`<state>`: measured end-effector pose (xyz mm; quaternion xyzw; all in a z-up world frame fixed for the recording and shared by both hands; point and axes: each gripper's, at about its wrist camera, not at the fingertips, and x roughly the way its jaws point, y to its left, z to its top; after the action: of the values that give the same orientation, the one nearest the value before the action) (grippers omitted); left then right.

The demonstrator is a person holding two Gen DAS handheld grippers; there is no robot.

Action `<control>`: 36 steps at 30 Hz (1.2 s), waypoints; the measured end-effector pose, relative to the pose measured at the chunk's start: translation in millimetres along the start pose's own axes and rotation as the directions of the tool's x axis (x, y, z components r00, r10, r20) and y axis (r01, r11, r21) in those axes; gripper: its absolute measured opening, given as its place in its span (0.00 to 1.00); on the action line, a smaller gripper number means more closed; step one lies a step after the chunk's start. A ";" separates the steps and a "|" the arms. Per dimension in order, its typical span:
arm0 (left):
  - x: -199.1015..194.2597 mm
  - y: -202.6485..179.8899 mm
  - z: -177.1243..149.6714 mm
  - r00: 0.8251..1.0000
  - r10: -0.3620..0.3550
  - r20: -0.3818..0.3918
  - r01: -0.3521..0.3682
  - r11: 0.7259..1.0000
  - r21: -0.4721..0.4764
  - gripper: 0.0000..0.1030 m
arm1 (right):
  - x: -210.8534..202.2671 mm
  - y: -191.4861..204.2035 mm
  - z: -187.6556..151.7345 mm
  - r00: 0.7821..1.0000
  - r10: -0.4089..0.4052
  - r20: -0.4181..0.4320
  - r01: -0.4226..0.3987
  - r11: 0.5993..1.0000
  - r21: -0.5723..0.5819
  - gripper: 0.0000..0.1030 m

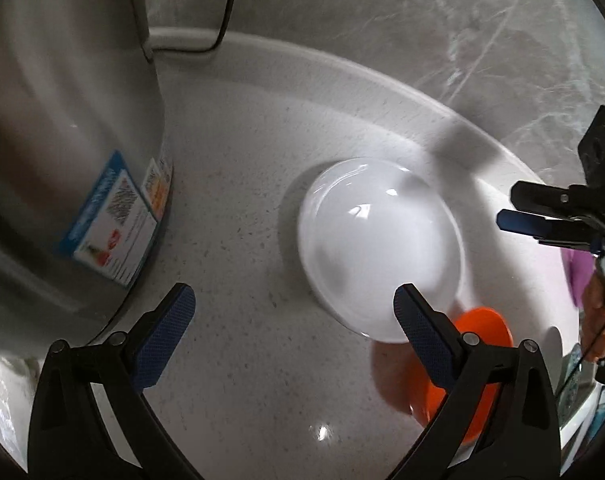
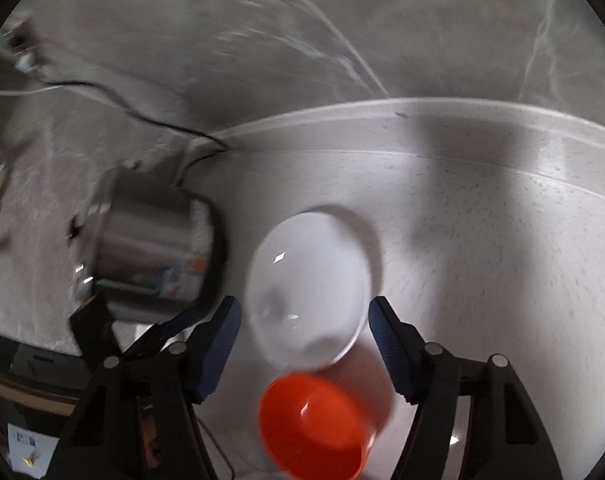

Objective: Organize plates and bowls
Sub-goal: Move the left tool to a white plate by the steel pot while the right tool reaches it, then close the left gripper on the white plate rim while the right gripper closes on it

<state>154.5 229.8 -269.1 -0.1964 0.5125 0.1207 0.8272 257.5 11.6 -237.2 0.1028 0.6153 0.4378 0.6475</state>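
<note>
Plate (image 2: 308,292) white on counter (image 2: 482,260), orange bowl (image 2: 314,426) touching its near edge, both dead ahead between spread, empty right gripper (image 2: 304,344) fingers; left gripper (image 1: 294,316) also wide, empty, plate off its right finger.
</note>
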 end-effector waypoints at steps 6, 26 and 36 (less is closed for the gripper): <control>33.7 1.9 19.7 0.998 -0.020 -0.052 0.019 1.000 -0.015 0.73 | 32.7 -24.7 8.2 0.997 -0.001 -0.075 0.002 1.000 0.019 0.65; 73.9 1.1 20.1 0.992 -0.052 -0.118 0.051 0.999 -0.007 0.23 | 70.9 -32.0 11.0 0.986 -0.018 -0.166 0.019 1.000 0.004 0.37; 82.5 -3.8 29.4 0.988 -0.082 -0.128 0.083 0.997 0.000 0.11 | 72.4 -38.6 10.3 0.985 -0.046 -0.164 0.051 0.998 0.024 0.09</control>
<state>216.3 239.4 -330.6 -0.2226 0.5562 0.0722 0.7974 273.4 43.0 -312.1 0.0606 0.6746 0.4203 0.6038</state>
